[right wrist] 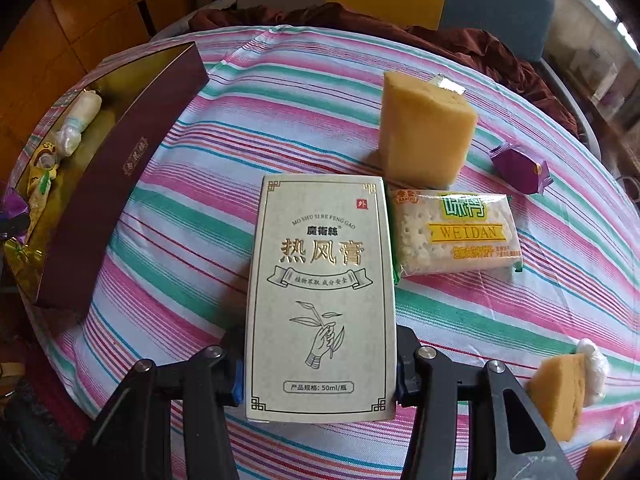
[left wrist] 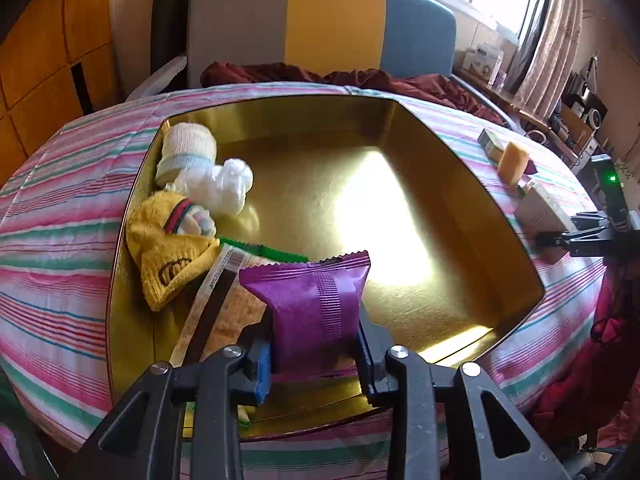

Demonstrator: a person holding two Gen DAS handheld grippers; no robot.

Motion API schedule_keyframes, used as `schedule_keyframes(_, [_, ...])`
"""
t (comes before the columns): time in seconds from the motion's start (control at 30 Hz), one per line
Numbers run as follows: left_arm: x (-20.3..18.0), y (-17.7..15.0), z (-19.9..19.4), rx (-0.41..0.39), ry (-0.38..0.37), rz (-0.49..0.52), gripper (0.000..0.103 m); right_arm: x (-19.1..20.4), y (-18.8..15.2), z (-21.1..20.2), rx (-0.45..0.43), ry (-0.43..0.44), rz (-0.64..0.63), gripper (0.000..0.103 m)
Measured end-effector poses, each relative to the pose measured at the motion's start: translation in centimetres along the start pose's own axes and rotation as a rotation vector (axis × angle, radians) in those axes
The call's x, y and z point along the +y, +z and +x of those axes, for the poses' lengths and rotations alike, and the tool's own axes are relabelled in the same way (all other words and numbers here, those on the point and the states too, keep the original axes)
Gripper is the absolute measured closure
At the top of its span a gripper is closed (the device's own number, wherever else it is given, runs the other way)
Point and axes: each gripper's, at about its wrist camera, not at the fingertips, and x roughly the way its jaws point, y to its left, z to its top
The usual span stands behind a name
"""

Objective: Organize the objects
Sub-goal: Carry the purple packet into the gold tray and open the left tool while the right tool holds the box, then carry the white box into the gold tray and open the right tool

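Observation:
My left gripper is shut on a purple snack packet, held over the near end of a gold-lined open box. Along the box's left side lie a white sock roll, a crumpled white plastic bag, a yellow sock and a cracker packet. My right gripper is shut on a pale carton with gold lettering, which lies on the striped cloth. That carton and gripper also show at the right edge of the left wrist view, the carton beside the box.
On the striped cloth past the carton stand a yellow sponge block, a cracker packet and a second purple packet. More sponge pieces sit at the near right. The box's maroon wall is to the left.

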Motion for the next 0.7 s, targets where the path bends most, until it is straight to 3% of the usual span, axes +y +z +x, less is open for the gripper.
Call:
schedule_keyframes(0.3, [0.4,-0.9,-0.6,0.000,0.009,-0.035,0.062,0.0,0.0,0.0,-0.001,0.001,0.001,0.051])
schedule_keyframes(0.5, [0.8,-1.3,-3.0,-0.066,0.019,-0.084,0.062,0.0,0.0,-0.1,-0.010,-0.012,-0.005,0.051])
schedule_keyframes(0.7, [1.6,-1.3,-5.6,-0.132,0.071,-0.111,0.062,-0.8,0.4,-3.4,-0.133,0.017,0.102,0.051])
